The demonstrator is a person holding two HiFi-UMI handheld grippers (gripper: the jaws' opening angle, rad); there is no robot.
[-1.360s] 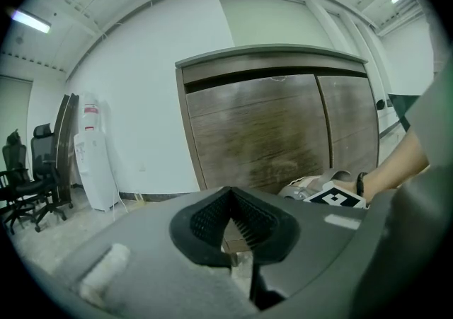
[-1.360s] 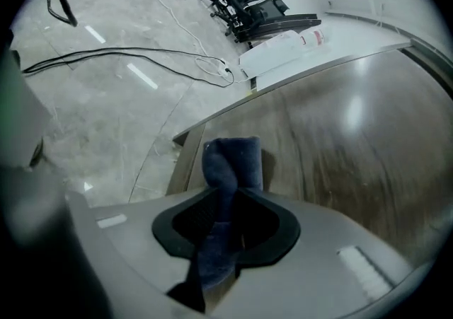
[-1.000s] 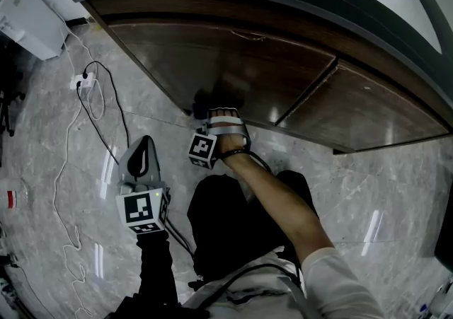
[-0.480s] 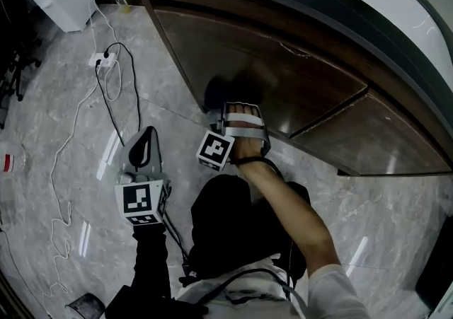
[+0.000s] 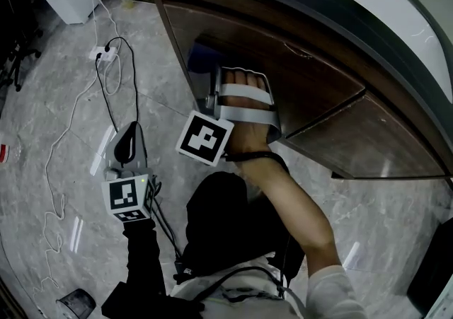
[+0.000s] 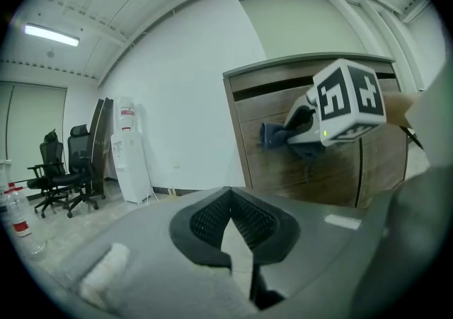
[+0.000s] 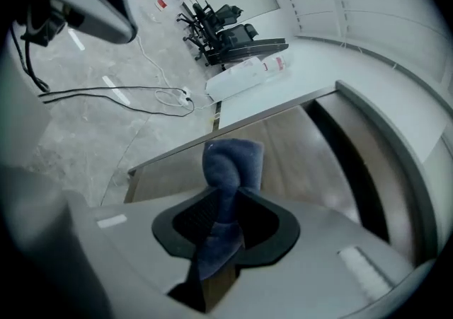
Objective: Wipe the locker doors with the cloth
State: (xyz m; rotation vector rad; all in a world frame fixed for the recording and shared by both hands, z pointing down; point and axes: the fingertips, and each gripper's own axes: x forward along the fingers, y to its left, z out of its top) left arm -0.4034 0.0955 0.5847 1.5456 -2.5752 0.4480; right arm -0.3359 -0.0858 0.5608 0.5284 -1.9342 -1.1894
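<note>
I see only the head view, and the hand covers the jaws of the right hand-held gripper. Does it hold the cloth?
Observer: Yes. The right gripper view shows the blue cloth pinched between the jaws of the right hand-held gripper.
Operator: Does the left one carry anything?
Observer: No. In the left gripper view, the left hand-held gripper has its jaws together, with nothing between them.
Operator: Is the cloth on the door?
Observer: The left gripper view shows it before the brown locker door, high up; contact I cannot confirm.
</note>
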